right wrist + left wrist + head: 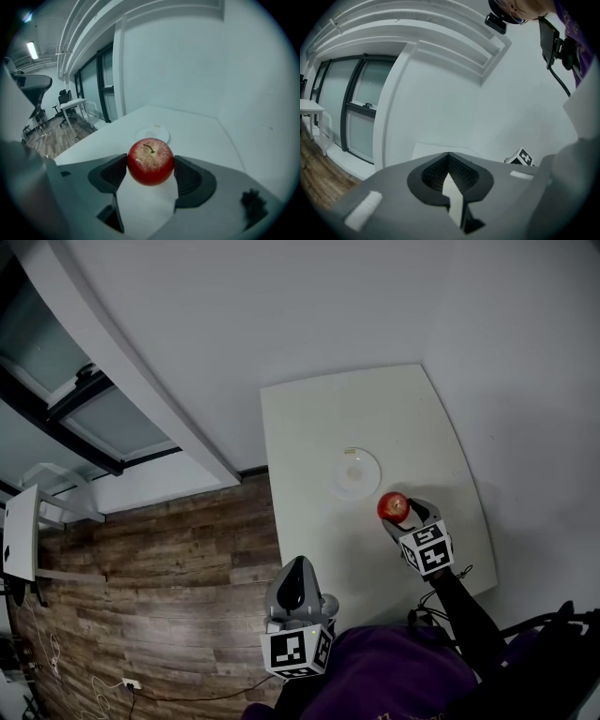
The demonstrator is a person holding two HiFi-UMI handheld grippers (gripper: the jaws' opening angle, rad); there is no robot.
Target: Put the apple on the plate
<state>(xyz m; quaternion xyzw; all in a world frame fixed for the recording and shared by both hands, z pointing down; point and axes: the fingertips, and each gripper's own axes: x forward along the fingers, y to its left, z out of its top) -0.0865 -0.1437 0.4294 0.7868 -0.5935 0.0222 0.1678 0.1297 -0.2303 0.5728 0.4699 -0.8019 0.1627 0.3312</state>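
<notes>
A white wall [281,306] and a wood-plank floor [159,568] frame a pale desk [309,427] seen from above, with dark-framed windows [94,418] running along the left side of the room. At the bottom edge, a person in a purple sleeve [394,676] holds a two-jaw tool in each hand.

The left claw [298,570] hangs over the near left corner of the desk, at the line where desk meets floor, well apart from the fruit. Its own camera shows the dark ribbed jaws drawn together at the tips, with nothing between them.

The right claw [397,513] reaches out over the near right part of the desk, its marker cube [427,549] facing up. Its jaws stand partly apart, one dark pad pressed to each flank of the red apple [150,162], which sits upright with its stem on top.

A small round white plate [356,472] lies flat near the middle of the desk. The apple is not on it: in the head view the fruit is just beside the plate's near right rim, and in the right gripper view the plate lies beyond the apple, farther along the desk. Whether the apple touches the desk cannot be told from these views.
</notes>
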